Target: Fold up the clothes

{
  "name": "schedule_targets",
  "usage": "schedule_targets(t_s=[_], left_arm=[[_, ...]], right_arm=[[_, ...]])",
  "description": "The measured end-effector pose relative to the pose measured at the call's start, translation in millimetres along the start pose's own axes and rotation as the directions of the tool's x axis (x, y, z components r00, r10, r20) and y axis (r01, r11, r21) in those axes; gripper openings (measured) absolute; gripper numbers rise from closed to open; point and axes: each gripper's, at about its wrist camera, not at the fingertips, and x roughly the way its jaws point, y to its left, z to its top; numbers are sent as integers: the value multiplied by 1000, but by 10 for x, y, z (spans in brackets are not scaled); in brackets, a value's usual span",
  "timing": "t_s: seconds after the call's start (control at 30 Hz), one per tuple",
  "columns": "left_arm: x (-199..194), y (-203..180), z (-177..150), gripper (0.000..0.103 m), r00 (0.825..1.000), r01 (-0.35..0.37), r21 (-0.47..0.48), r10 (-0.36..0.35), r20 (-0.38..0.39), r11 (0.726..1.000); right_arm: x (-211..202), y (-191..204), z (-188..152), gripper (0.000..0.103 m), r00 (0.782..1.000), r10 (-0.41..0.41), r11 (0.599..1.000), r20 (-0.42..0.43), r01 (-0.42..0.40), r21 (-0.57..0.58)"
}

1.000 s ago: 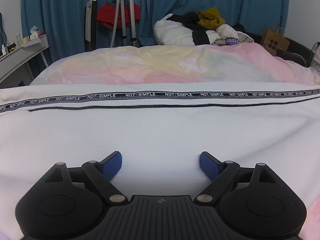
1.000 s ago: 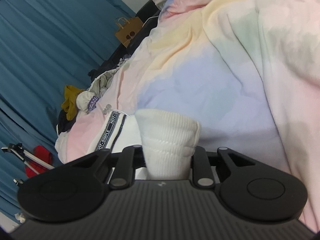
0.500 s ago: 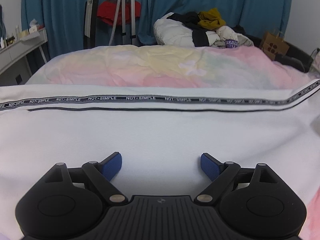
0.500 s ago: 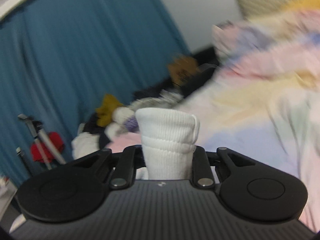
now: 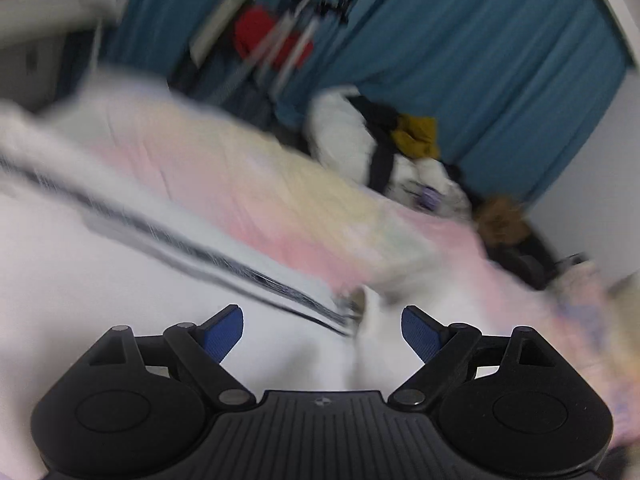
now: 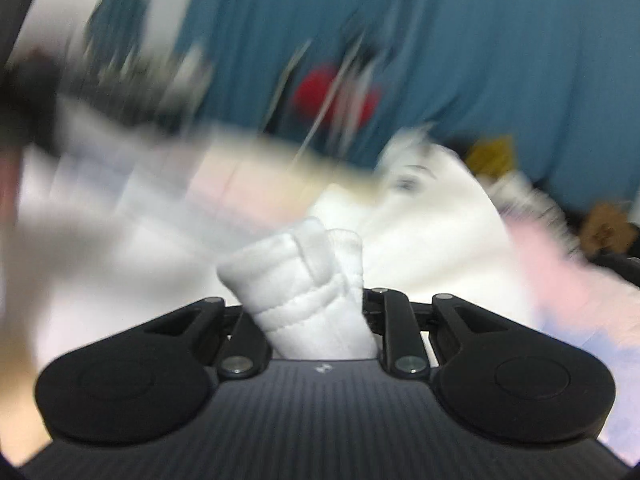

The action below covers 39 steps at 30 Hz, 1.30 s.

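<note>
A white garment point(image 5: 80, 288) with a black lettered stripe point(image 5: 192, 248) lies on the pastel bedspread point(image 5: 248, 184). My left gripper point(image 5: 322, 330) is open and empty just above the white cloth, blue pads point(image 5: 224, 332) wide apart. My right gripper point(image 6: 312, 304) is shut on the garment's white ribbed cuff point(image 6: 304, 280), which sticks up bunched between the black fingers. More white cloth point(image 6: 432, 232) trails behind it. Both views are blurred by motion.
A pile of clothes point(image 5: 384, 148) sits at the far end of the bed. Blue curtains point(image 5: 460, 48), a tripod with a red item point(image 5: 276, 40) and a brown paper bag point(image 5: 500, 220) stand behind. A white desk point(image 5: 44, 20) is at the left.
The left gripper has tilted and swung, so the stripe now runs diagonally. The right gripper, still holding the cuff, has swung round towards the curtains and the clothes pile.
</note>
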Motion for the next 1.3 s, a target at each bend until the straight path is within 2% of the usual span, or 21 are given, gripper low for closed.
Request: schedule_targets(t_s=[0.07,0.17,0.4,0.6,0.73,0.8,0.87,0.9,1.03,1.17,1.3], left_arm=[[109,114,-32,88,994,78,-80,-84,-74,994],[308,201,-101,88,966,170,-161,-197,-170,972],[795,80,-94,88,929,203,-153,-240,-281,967],[1168,-5,23,88,931,212,-123,-239,-276,969],[1344,-78,83,82,927,235,-96,-252,-277,967],[1413,-100,103,77,932,233,-78,-245,-266,969],[1452,-121,115,62,937,223,-63,-232,-262,973],[1464,-112,125,58,937,223,-63,-232,-260,973],[1440,-20,164,10,949,186,-58,-195,-249,981],[1217,55,278,10,955,217,-98,-232,-187,971],[843,81,416,9,966,234,-88,-242,-97,968]], right_arm=[[111,233,-120,21,997,-9,994,-77,0,-111],[96,188,-84,21,995,-18,991,-95,6,-132],[-71,345,-48,22,993,-36,983,-112,15,-184],[-115,275,-42,22,996,38,983,-78,-52,-177],[-151,230,-83,22,995,89,979,-47,-97,-182],[-150,246,-94,22,994,103,976,-32,-107,-188],[-142,270,-110,22,994,109,974,-13,-109,-201],[-131,284,-113,22,994,106,973,-7,-105,-206],[-147,314,-77,22,994,105,972,24,-98,-212],[-173,323,-21,22,991,105,972,79,-86,-218],[-343,384,101,22,974,115,978,196,-78,-191]])
